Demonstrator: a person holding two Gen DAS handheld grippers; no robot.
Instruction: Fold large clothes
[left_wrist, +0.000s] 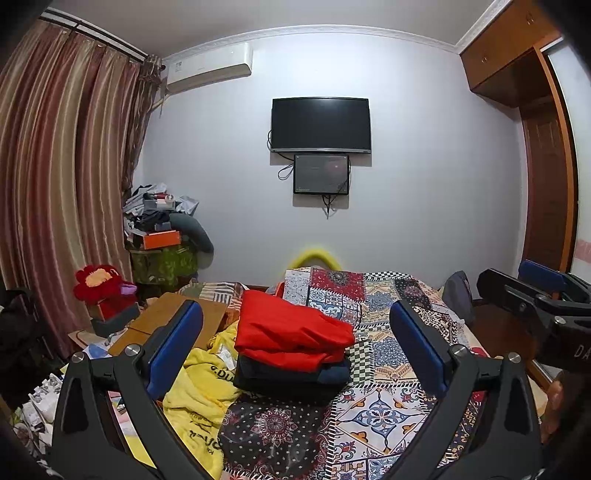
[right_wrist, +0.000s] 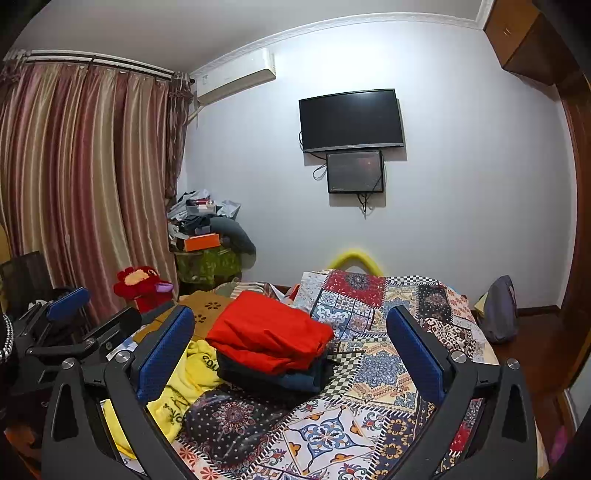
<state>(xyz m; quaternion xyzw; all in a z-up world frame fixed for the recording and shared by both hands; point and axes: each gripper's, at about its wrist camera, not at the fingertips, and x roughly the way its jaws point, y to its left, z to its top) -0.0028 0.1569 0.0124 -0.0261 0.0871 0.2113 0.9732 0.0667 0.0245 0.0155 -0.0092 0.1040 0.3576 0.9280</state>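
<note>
A folded red garment (left_wrist: 291, 332) (right_wrist: 269, 336) lies on top of folded dark blue clothes (left_wrist: 295, 376) (right_wrist: 295, 380), making one stack on the patchwork bed cover (left_wrist: 384, 413) (right_wrist: 373, 373). Left of the stack a yellow garment (left_wrist: 199, 398) (right_wrist: 184, 384) with black lettering lies crumpled. My left gripper (left_wrist: 295, 308) (right_wrist: 96, 306) hovers open before the stack with nothing between its blue pads. Beside it on the right, my right gripper (right_wrist: 290, 314) (left_wrist: 517, 280) is also open and holds nothing. Neither touches the clothes.
Cardboard sheets (left_wrist: 177, 317) and a red plush toy (left_wrist: 99, 284) lie left of the bed. A clutter pile (left_wrist: 162, 225) fills the corner by the curtains (left_wrist: 55, 166). A grey bag (right_wrist: 502, 310) leans at the bed's right side, near the wooden wardrobe (left_wrist: 546, 166).
</note>
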